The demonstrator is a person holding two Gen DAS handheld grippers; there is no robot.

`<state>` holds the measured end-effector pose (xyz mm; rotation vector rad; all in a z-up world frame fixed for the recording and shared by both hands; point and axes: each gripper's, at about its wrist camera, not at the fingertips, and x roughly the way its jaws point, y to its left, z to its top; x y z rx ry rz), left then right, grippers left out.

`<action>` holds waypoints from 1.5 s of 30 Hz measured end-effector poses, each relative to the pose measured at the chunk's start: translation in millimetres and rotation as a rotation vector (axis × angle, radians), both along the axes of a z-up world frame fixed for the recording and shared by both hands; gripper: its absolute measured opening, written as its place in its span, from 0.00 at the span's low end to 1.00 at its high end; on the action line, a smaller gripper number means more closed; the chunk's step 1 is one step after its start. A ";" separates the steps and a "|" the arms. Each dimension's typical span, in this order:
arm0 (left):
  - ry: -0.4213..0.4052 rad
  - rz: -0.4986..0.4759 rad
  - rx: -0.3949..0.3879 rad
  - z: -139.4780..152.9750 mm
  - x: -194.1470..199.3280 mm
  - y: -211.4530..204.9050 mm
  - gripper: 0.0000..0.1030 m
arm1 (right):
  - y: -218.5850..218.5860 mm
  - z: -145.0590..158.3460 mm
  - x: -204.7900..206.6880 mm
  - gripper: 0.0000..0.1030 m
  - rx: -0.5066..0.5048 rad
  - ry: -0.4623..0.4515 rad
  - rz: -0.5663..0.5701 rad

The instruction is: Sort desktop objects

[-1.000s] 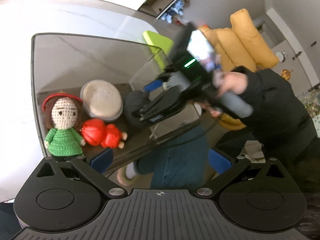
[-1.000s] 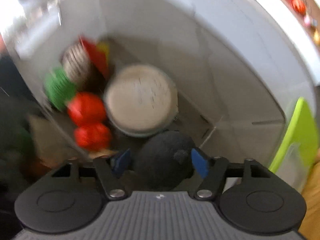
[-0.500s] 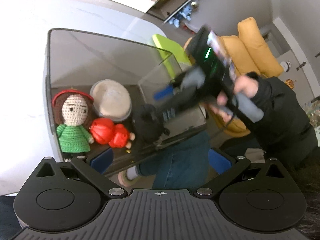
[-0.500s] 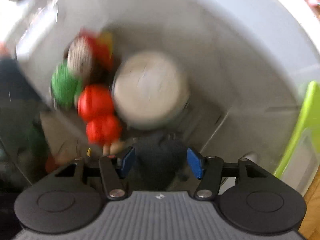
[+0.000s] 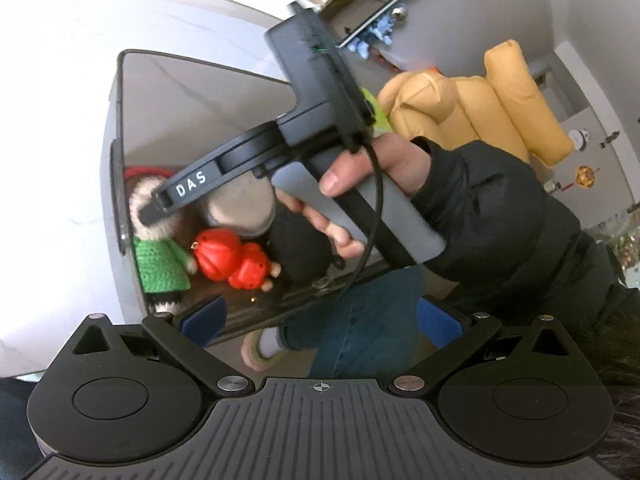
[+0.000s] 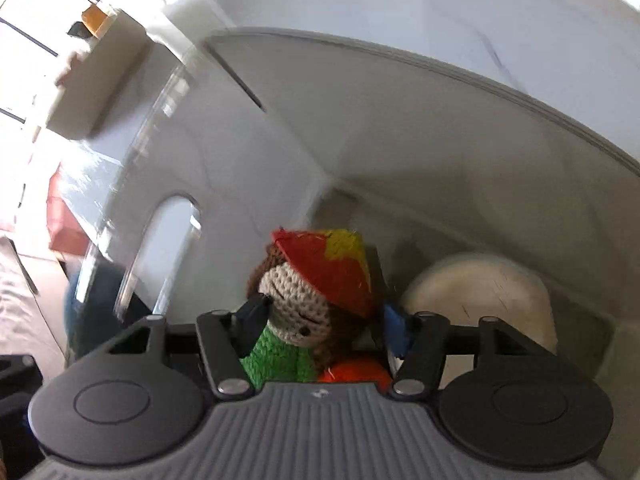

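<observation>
A clear bin [image 5: 180, 92] on the white table holds a crochet doll [image 5: 160, 264] in a green top, a red figure [image 5: 232, 260], a round cream tub [image 5: 240, 210] and a black fuzzy toy [image 5: 300, 248]. My right gripper [image 6: 322, 320] reaches down into the bin, held by a hand [image 5: 360, 184]. Its jaws are closing with the doll's head [image 6: 296, 308] and red-yellow hat between them; I see no firm pinch. The left gripper [image 5: 320, 320] hovers open at the bin's near edge with nothing between its fingers.
Yellow cushions [image 5: 500, 104] sit behind the bin, and a sliver of a lime-green lid [image 5: 374, 108] shows past the right gripper. A leg in jeans [image 5: 360, 332] shows below the table edge. The bin's walls [image 6: 400, 120] rise close around the right gripper.
My right gripper swung from the black fuzzy toy across to the doll's head, rolling as it went. The black toy stays on the bin floor. The left gripper barely moved.
</observation>
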<state>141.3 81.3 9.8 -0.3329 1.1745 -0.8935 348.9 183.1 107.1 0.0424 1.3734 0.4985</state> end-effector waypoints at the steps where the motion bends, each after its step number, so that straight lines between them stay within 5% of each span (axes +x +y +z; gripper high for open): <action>1: 0.002 0.001 -0.001 -0.4 0.5 0.5 1.00 | 4.2 7.3 -3.4 0.57 0.001 -0.062 0.046; 4: 0.011 0.005 -0.008 -2.3 3.7 -0.6 1.00 | 11.9 23.6 -18.0 0.58 -0.063 -0.236 0.193; 9: 0.020 -0.014 -0.016 -3.4 4.7 -7.4 1.00 | -7.9 8.3 -1.7 0.67 -0.089 -0.014 0.107; 12: 0.004 -0.036 -0.015 -1.9 2.4 -9.0 1.00 | -35.5 27.8 -1.2 0.78 -0.134 -0.027 0.020; 17: 0.012 -0.052 -0.034 -5.2 4.8 -17.2 1.00 | -72.6 25.6 -6.6 0.79 -0.338 -0.031 -0.134; 25: -0.025 -0.043 -0.015 4.1 -6.7 -11.9 1.00 | -76.9 -12.2 14.4 0.87 -0.219 0.095 -0.246; 28: -0.021 -0.022 -0.016 4.1 -6.5 -5.5 1.00 | -70.8 -2.3 14.9 0.78 -0.238 0.023 -0.225; 31: -0.010 -0.014 -0.020 1.7 -3.9 -4.0 1.00 | -77.8 11.5 11.4 0.57 -0.232 -0.019 -0.184; 32: -0.006 -0.016 -0.024 0.9 -3.1 -5.3 1.00 | -83.0 15.8 11.0 0.47 -0.221 -0.018 -0.191; 33: -0.004 -0.021 -0.027 0.2 -2.4 -6.9 1.00 | -86.8 18.5 11.0 0.13 -0.250 -0.022 -0.196; 34: -0.003 -0.028 -0.030 -0.2 -2.4 -9.4 1.00 | -86.3 18.4 10.9 0.06 -0.323 -0.041 -0.176; 36: -0.011 -0.043 -0.024 0.8 -4.1 -13.3 1.00 | -83.5 16.8 7.0 0.27 -0.455 -0.100 -0.115; 37: -0.023 -0.049 -0.015 1.9 -5.8 -14.5 1.00 | -82.5 16.7 4.5 0.30 -0.504 -0.122 -0.087; 42: -0.029 -0.051 -0.020 4.7 -5.7 -13.4 1.00 | -52.8 47.3 -20.5 0.55 -0.250 -0.087 0.201; 45: -0.023 -0.051 -0.020 3.2 -5.9 -13.7 1.00 | -9.2 46.7 -36.3 0.54 -0.267 -0.075 0.385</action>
